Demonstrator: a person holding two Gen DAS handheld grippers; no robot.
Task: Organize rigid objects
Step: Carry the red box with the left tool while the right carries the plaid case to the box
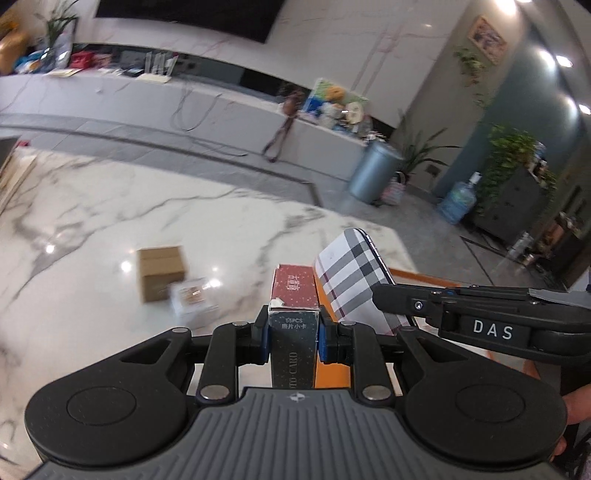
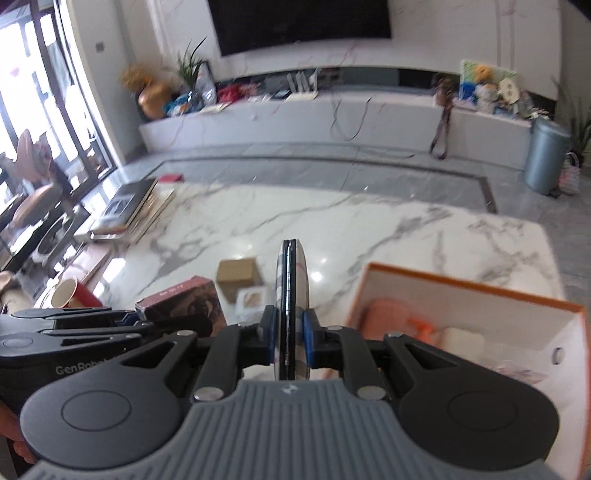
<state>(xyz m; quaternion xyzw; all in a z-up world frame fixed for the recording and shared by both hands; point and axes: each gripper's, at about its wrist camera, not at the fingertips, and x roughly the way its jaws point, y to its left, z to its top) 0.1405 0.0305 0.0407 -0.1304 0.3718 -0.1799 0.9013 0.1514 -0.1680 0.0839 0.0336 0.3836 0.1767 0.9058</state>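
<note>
Clamped between our left gripper's (image 1: 293, 334) pads, the card box (image 1: 294, 314) rides above the marble table (image 1: 92, 221), while only the right view shows our right gripper (image 2: 289, 332) pinching the plaid-cased phone (image 2: 291, 291) edge-on beside the orange-rimmed box (image 2: 476, 291).

White marble table (image 2: 369, 221), grey floor (image 2: 314, 170), dark wall screen (image 2: 295, 22)

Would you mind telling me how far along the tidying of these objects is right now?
Done: some items already lie in the orange box. In hand: the left gripper grips a dark card box, and the right gripper clamps a plaid case, both lifted off the table. Left: a cardboard box and a small white box sit on the marble table.
</note>
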